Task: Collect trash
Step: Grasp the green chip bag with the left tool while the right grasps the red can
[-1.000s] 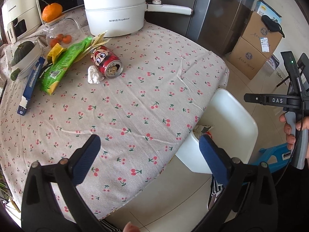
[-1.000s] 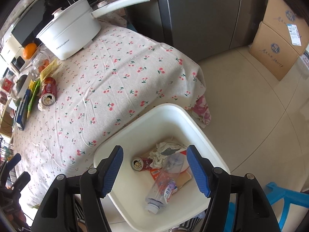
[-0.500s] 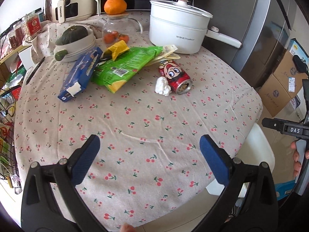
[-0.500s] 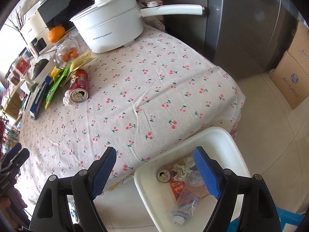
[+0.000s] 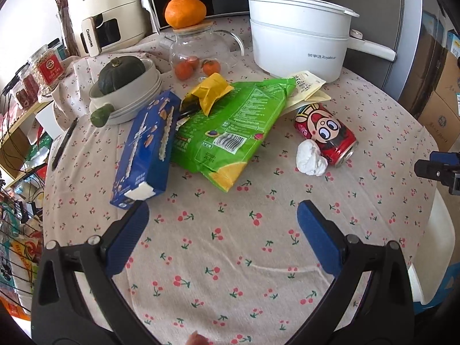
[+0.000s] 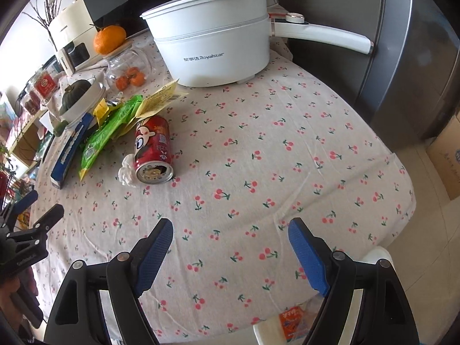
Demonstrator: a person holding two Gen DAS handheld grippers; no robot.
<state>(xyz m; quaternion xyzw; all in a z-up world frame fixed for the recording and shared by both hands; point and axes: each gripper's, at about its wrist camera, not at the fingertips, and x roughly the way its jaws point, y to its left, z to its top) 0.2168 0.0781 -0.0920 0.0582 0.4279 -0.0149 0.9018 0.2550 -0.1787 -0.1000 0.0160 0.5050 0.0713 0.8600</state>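
On the cherry-print tablecloth [image 5: 230, 244] a red cartoon can [image 5: 326, 133] lies on its side with a crumpled white tissue [image 5: 310, 158] against it. To their left lie a green snack bag [image 5: 230, 123], a yellow wrapper [image 5: 211, 92], a cream packet [image 5: 306, 86] and a blue box [image 5: 146, 149]. My left gripper [image 5: 222, 210] hangs open over bare cloth, nearer than the bag and box. My right gripper [image 6: 230, 227] is open and holds nothing, well short of the can [image 6: 153, 149] and tissue [image 6: 126, 169]. The white bin [image 6: 270, 333] with trash shows at the bottom edge.
A white pot [image 5: 299, 46] with a long handle stands at the back, beside a glass jar [image 5: 198, 51] with an orange on its lid. A bowl with a squash [image 5: 126, 86] and a pen [image 5: 64, 143] sit on the left. Fridge and cardboard boxes [image 6: 445, 161] lie to the right.
Both views have swung from the bin and floor onto the table. The trash pile now lies close ahead of the left gripper. The right gripper's jaws stand wider, and the bin has slipped to the frame's edge.
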